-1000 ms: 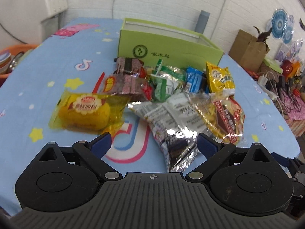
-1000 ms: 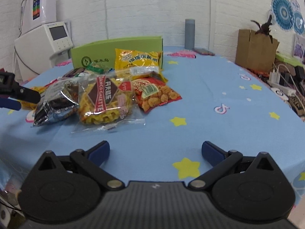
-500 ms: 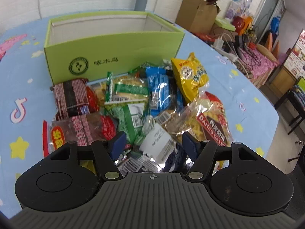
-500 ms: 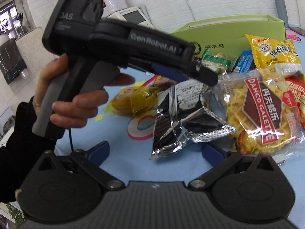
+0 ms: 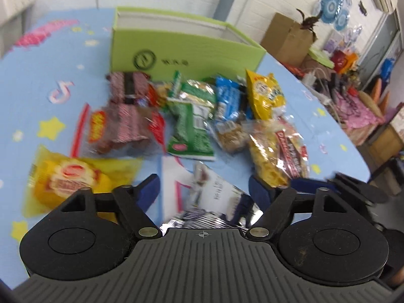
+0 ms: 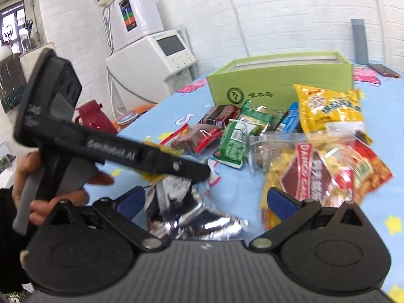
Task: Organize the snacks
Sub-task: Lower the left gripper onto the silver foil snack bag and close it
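Observation:
Several snack packets lie in a pile on the blue tablecloth in front of an open green box (image 5: pixel 186 50) (image 6: pixel 277 83). A crumpled silver packet (image 5: pixel 217 199) (image 6: pixel 192 212) lies nearest. My left gripper (image 5: pixel 204 188) hovers over it with its jaws opening; the packet sits between them and the pads do not press it. My right gripper (image 6: pixel 205 199) stands open just behind the same packet. A hand holds the left gripper (image 6: pixel 199 171) from the side. Around the pile lie a yellow cake packet (image 5: pixel 73 176), a waffle packet (image 5: pixel 280 149) (image 6: pixel 303 174) and a yellow chip bag (image 5: pixel 265 93) (image 6: pixel 328 108).
Red-brown packets (image 5: pixel 126 126), green packets (image 5: pixel 194 123) and a blue one (image 5: pixel 227 98) fill the pile's middle. A white appliance (image 6: pixel 156 58) and a red jug (image 6: pixel 93 118) stand beyond the table's left edge. A cardboard box (image 5: pixel 287 38) and clutter lie past the right edge.
The left gripper narrowed over the pile, then drew back and widened above the silver packet. The right gripper swung left from bare cloth towards the pile and now faces the silver packet.

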